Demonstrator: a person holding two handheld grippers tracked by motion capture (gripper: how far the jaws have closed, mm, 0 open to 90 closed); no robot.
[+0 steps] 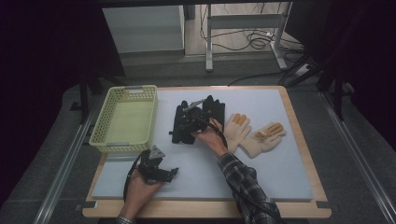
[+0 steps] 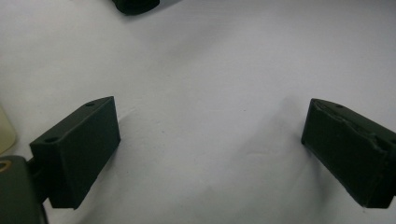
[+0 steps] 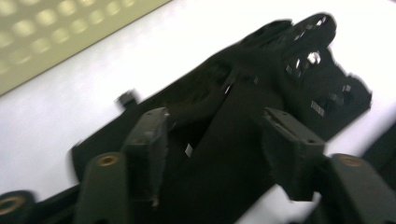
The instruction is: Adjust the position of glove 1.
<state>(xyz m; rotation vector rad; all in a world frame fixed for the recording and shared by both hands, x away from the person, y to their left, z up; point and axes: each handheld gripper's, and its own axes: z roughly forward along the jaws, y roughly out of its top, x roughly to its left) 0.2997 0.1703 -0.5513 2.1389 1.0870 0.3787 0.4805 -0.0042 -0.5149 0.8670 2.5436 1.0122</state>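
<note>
The right gripper [image 1: 189,122] is hanging low over the black glove [image 3: 261,93], its jaws standing apart with the dark fabric lying between and just beyond them — not clamped, as far as the right gripper view shows. The glove's long axis is running away from this gripper, cuff nearest, fingers pointing ahead and slightly to its right; small glinting patches are dotting the finger area, and the cloth is looking soft, limp and flat. A second black glove [image 1: 215,108] is lying just beside it, on the side away from the basket.

The likely coming move, judged from this pose, is a pinch on the glove directly beneath the jaws, so the right hand is clearly the nearer one. The left gripper [image 1: 173,172] is sitting well apart, back toward the person — its jaws are standing wide over bare pale-grey surface [image 2: 210,70], holding nothing.

Off to the right gripper's left is lying the pale yellow perforated basket [image 1: 125,120], rigid plastic and empty. On its other side are resting two cream knitted gloves [image 1: 254,133] with orange fingertips, overlapping slightly.
</note>
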